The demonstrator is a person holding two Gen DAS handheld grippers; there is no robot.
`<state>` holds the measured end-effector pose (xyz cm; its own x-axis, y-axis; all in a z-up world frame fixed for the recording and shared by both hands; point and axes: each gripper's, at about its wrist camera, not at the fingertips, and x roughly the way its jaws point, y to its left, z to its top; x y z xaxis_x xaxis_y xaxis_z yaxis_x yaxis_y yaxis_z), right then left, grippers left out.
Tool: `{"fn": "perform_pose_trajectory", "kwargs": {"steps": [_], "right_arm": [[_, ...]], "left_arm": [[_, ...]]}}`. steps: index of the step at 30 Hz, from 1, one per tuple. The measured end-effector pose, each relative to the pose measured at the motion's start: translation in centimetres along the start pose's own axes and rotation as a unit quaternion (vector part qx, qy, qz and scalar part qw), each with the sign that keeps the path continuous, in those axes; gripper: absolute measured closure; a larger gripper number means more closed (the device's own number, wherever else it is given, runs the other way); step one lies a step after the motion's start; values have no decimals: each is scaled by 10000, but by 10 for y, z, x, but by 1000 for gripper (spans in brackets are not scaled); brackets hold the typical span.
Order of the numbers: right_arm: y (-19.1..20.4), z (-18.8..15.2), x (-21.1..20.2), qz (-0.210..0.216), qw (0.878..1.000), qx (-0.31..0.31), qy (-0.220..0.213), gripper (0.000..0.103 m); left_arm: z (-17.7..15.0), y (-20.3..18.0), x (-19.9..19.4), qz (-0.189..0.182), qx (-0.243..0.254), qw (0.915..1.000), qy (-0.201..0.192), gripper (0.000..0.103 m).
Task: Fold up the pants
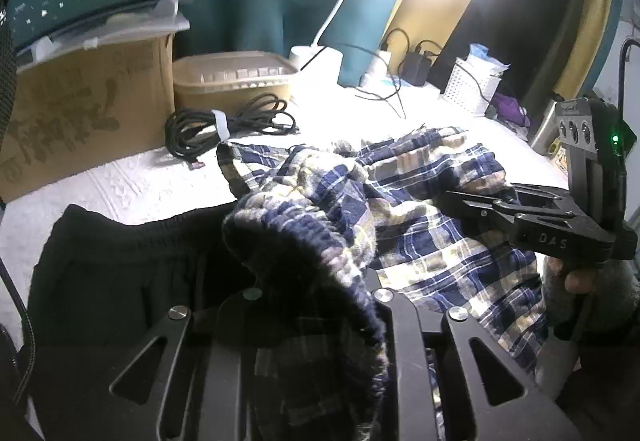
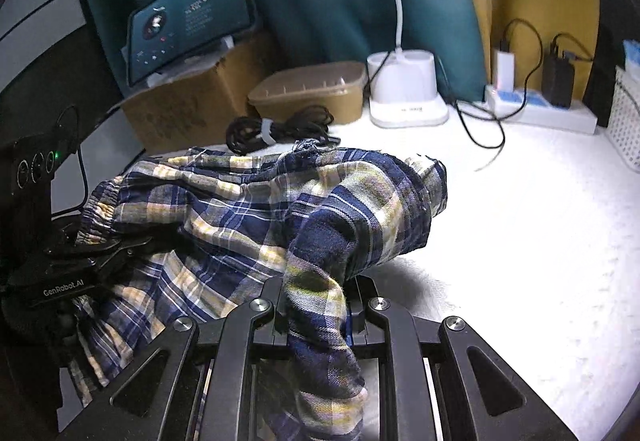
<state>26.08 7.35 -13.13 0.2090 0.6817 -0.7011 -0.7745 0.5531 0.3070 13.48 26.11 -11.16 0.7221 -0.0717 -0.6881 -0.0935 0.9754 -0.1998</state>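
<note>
Two black two-finger grippers are both engaged with one pair of navy, cream and yellow plaid flannel pants (image 2: 280,209), which lies bunched and partly raised over a white textured table cover (image 2: 520,241). In the left wrist view, the gathered elastic waistband is seen draped into the left gripper (image 1: 316,305), whose fingers appear closed on it, although the contact itself is hidden under the cloth. In the right wrist view, a rolled fold of the plaid fabric is pinched between the fingers of the right gripper (image 2: 316,301), and the loose end hangs down behind the jaws. The left gripper (image 2: 120,245) is also seen from the right, clamped at the waistband edge.

By the look of it, the lift-and-spread step is in hand: the garment is held at two points but is crumpled, with no clean crease yet formed. A separate black garment with an elastic waist (image 1: 120,273) lies flat to the left, touching or just beside the plaid cloth.

For the next move, the two held points would probably need to be drawn apart and raised so that the legs fall straight, before anything is laid down. Care would be called for near the coiled black cable (image 1: 224,121), which lies just beyond the fabric.
</note>
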Motion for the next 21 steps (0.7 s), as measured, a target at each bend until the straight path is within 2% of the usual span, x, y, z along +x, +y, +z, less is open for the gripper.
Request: {"fn": "perform_pose_trajectory", "kwargs": {"steps": [4,10,15,19,21], "right_arm": [[-8,1,14,54,9999,109,111,87],[-23,1,28,93,9991,322,256,86],[-31,2,30,-64,9985,467,283,70],[-31,3,28,-222,9984,425,289,65],[-30,2,26,-406,9980,401,274,55]], "left_arm": [[1,7,7,-32,-102,9999,116,82],[2,20,19,-10,-333,9992,233,68],[4,25,21,-43,-421,9988,263,66],[4,27,19,-55,-495,9984,268,65],[5,28,17,16,-515,9983,259,62]]}}
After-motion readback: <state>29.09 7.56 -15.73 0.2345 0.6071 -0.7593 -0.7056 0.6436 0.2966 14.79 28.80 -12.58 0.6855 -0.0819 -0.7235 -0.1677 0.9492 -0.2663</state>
